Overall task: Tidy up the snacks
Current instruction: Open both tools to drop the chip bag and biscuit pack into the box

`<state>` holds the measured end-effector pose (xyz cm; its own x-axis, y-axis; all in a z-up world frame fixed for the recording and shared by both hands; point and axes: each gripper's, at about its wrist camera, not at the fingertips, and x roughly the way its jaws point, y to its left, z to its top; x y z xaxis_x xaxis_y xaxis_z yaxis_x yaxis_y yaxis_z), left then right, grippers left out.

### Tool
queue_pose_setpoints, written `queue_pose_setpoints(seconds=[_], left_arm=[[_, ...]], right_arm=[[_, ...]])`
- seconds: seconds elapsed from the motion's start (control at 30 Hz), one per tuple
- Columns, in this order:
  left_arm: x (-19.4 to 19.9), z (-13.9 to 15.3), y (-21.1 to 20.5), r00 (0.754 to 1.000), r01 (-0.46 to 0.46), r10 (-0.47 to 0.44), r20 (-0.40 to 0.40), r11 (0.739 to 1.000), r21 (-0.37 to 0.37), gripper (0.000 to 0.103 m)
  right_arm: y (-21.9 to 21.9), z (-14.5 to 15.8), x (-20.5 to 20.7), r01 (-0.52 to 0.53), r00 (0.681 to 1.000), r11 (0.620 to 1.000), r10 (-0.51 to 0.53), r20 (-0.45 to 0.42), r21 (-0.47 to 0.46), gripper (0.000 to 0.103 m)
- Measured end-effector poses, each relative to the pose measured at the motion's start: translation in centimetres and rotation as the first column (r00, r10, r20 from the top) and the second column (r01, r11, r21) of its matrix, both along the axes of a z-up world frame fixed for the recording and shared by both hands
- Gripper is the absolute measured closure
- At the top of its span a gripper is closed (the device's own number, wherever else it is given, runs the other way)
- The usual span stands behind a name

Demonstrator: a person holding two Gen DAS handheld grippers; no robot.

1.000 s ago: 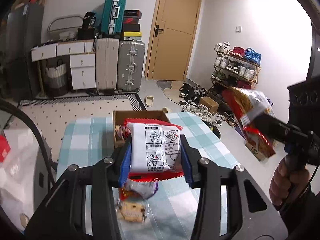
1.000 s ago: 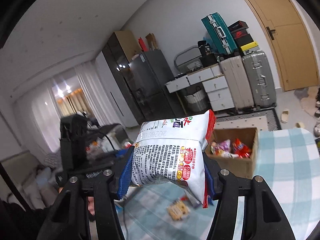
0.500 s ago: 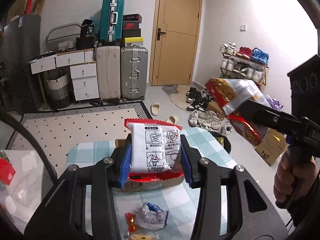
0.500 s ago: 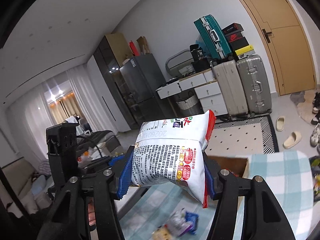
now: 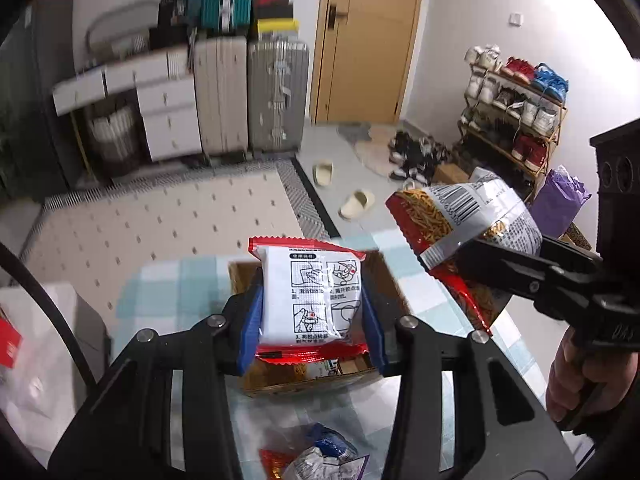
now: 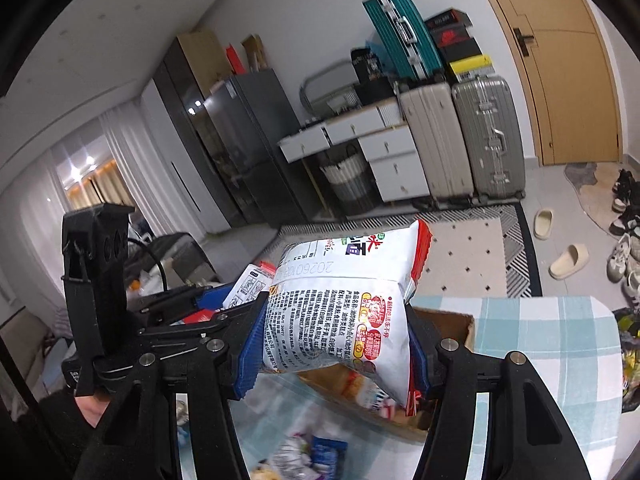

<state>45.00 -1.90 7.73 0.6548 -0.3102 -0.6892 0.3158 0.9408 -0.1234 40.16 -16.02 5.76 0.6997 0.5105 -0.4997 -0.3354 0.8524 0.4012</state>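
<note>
Two packets in the air, one per gripper. Left gripper point(image 5: 312, 312) is clamped on a small white packet with red edges point(image 5: 310, 296), pads squeezing its sides, printed face toward the camera, held right above the open cardboard box point(image 5: 304, 384) on the bench point(image 5: 160, 292). Right gripper point(image 6: 334, 344) is clamped on a bigger white-and-red noodle snack bag point(image 6: 340, 320), gripped across the middle so the loose ends sag; also near the box, just to its right in the left view. Box already holds some snacks. Both look lined up for dropping in. More loose wrappers point(image 5: 320, 456) lie on the checked cloth near the camera, not yet sorted. Likely next: open over the box.
</note>
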Motion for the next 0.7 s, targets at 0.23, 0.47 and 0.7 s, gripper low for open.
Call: queue_pose_setpoints(seconds=[0.23,0.47,0.7], left_arm=[[3.7,-7.1,-0.2,0.995,-0.001,0.001,-0.1,1.0,0.001,0.063],[6.7,-13.3,-0.5,0.988,0.021,-0.015,-0.156,0.999,0.042,0.063],[7.9,-17.9,-0.2,0.976,0.033,-0.021,-0.215,0.998,0.051,0.063]], right_arm=[[-0.3,-5.3,3.6,0.008,0.997,0.997,-0.014,-0.071,-0.075,0.044],[-0.1,-9.8,5.7,-0.019,0.992,0.989,0.0,-0.13,-0.147,0.044],[0.8,-13.1,7.0,-0.054,0.986,0.975,0.018,-0.166,-0.214,0.044]])
